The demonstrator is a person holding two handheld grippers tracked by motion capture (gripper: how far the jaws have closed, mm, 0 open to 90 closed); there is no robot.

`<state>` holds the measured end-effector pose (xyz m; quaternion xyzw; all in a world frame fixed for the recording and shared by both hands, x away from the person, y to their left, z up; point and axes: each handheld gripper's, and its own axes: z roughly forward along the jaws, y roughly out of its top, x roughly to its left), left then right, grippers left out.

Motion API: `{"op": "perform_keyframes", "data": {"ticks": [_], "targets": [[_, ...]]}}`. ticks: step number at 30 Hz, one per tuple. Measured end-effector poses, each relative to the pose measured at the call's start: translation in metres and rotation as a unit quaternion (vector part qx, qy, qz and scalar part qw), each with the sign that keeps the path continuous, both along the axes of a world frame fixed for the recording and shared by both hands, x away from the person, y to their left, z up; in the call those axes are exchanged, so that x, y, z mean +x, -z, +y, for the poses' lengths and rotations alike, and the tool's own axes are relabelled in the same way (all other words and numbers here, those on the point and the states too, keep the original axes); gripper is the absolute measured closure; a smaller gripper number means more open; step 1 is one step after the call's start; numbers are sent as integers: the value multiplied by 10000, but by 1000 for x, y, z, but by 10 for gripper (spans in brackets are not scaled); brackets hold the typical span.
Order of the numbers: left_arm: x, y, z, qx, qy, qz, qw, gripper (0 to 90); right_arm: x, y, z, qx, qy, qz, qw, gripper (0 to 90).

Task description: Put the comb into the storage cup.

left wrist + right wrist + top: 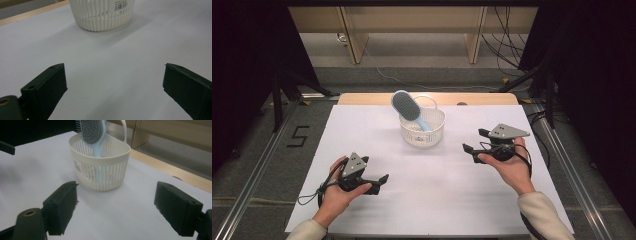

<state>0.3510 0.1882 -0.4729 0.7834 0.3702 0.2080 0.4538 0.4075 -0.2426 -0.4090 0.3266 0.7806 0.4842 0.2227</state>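
White slatted basket (422,131) stood on the white table sheet (377,210), toward the far middle; a light-blue hairbrush (408,107) stood in it handle-down, head leaning out over the far-left rim; bristles faced the right gripper's camera. Left gripper (384,178) was held near the front left, jaws apart and empty, well apart from the basket; right gripper (474,142) was held at the right, jaws likewise wide and empty, pointing toward the basket, near it but not touching.
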Motion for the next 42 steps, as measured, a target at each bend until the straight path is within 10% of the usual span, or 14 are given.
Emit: {"op": "perform_keyframes", "data": {"ticks": [42], "targets": [[1,1,1,-2,2,31,10000,44,-75,44,-66,90,605,-39,9981,209]]}}
